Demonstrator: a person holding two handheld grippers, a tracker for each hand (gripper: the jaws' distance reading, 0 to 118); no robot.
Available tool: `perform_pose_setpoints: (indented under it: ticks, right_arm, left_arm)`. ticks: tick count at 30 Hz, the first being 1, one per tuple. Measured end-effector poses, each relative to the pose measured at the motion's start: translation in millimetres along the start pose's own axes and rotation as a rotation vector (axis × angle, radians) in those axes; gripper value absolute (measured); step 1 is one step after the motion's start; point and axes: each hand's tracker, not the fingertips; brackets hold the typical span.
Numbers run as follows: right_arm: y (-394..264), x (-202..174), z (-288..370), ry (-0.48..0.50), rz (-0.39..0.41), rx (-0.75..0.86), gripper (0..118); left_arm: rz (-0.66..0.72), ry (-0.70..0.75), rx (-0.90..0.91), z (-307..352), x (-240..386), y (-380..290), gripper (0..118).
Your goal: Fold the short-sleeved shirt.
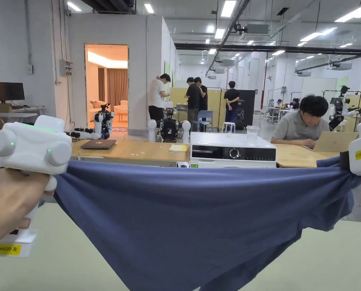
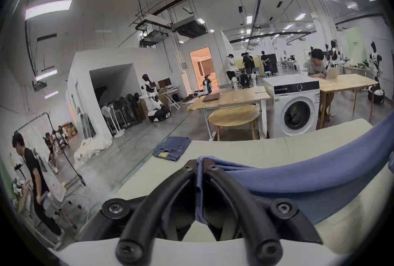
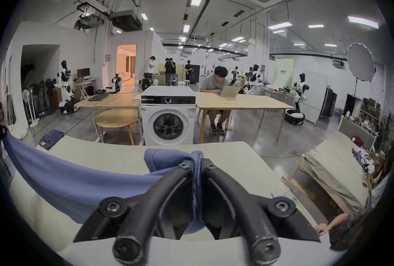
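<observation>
The blue shirt [image 1: 198, 212] is held stretched in the air above the pale table [image 1: 62, 261]. Its edge at 9 o'clock is clenched by the left gripper [image 2: 199, 164], its edge at 3 o'clock by the right gripper [image 3: 197, 162]. Folded jeans [image 2: 172, 148] are lying at the table's far corner.

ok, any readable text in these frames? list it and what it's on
Nothing to quote.
Yellow sticker on the left gripper handle: a printed label, not read off.
Small yellow sticker on the right gripper: too small.
Washing machine panel markings: too small.
Green board: blurred.
Blue shirt: no print seen.
</observation>
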Motion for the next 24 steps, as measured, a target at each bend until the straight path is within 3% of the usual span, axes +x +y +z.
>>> perform_pose_setpoints:
  ticks: [4, 8, 14, 24]
  right_arm:
    - [-47.2, -8.3, -25.1, 0.011, 0.029, -0.076, 4]
    - [-114.5, -6.7, -32.2, 0.039, 0.041, -0.170, 4]
    - [-210.2, 6.3, 6.3, 0.091, 0.030, -0.265, 4]
    - [-314.3, 70.0, 129.7, 0.120, -0.143, -0.342, 4]
  left_arm:
    - [0.005, -0.039, -0.076, -25.1, 10.9, -43.3, 0]
    - [0.141, -0.148, -0.191, -34.8, 11.4, -105.2, 0]
    - [0.037, -0.196, -0.302, -0.1, 13.5, -198.3, 0]
    - [0.012, -0.232, -0.362, 111.4, -40.6, -274.6, 0]
